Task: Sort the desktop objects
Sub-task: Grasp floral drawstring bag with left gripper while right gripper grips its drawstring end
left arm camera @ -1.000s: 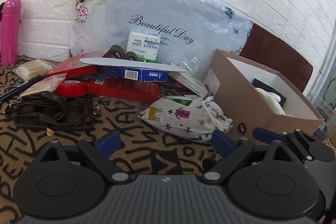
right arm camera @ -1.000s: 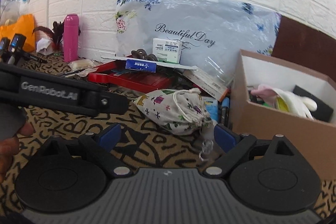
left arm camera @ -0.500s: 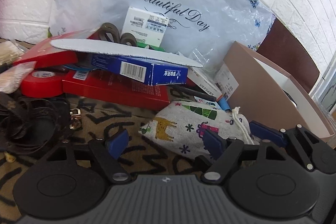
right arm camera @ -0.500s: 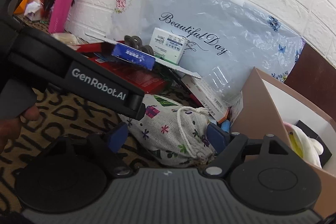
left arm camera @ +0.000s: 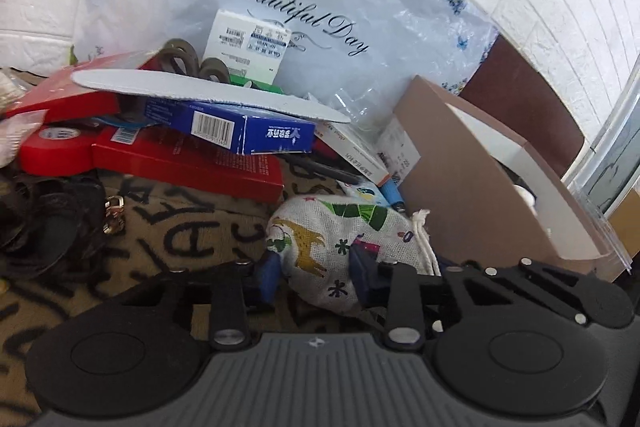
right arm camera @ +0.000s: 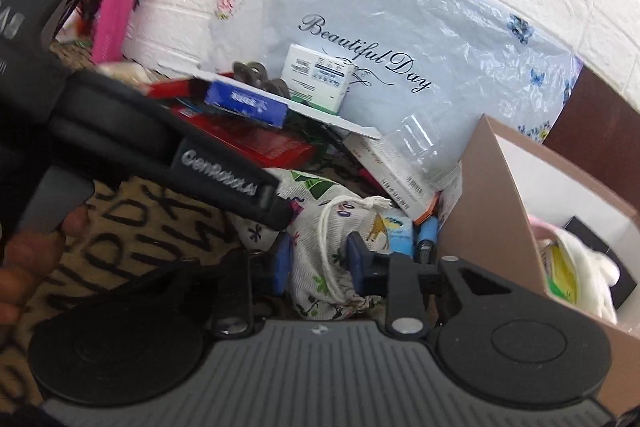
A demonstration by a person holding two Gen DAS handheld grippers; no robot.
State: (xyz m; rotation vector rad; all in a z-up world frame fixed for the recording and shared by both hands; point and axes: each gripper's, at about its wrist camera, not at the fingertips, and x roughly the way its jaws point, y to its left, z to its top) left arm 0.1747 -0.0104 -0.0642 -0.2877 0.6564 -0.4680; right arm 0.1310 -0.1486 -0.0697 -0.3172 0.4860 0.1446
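Observation:
A white cloth drawstring pouch (left arm camera: 340, 227) printed with animals and trees lies on the patterned tablecloth, next to a brown cardboard box (left arm camera: 460, 179). My left gripper (left arm camera: 316, 277) is closing, and its blue pads press into the pouch's near end from both sides. My right gripper (right arm camera: 318, 263) is closing too, with the pouch (right arm camera: 324, 227) pinched between its pads just below the tied neck. The left tool's black body (right arm camera: 216, 175) crosses the right wrist view and hides the pouch's left part.
Behind the pouch is a pile: red boxes (left arm camera: 188, 163), a blue box (left arm camera: 248, 131), a white board (left arm camera: 208, 91) and a "Beautiful Day" plastic bag (left arm camera: 320, 7). Black straps (left arm camera: 44, 219) lie at left. A pink bottle (right arm camera: 116, 11) stands by the wall. The cardboard box (right arm camera: 492, 211) holds soft items.
Both grippers moved forward and slightly down onto the pouch. Their jaws went from wide open to closed against its cloth. The pouch now fills the gap between each pair of pads.

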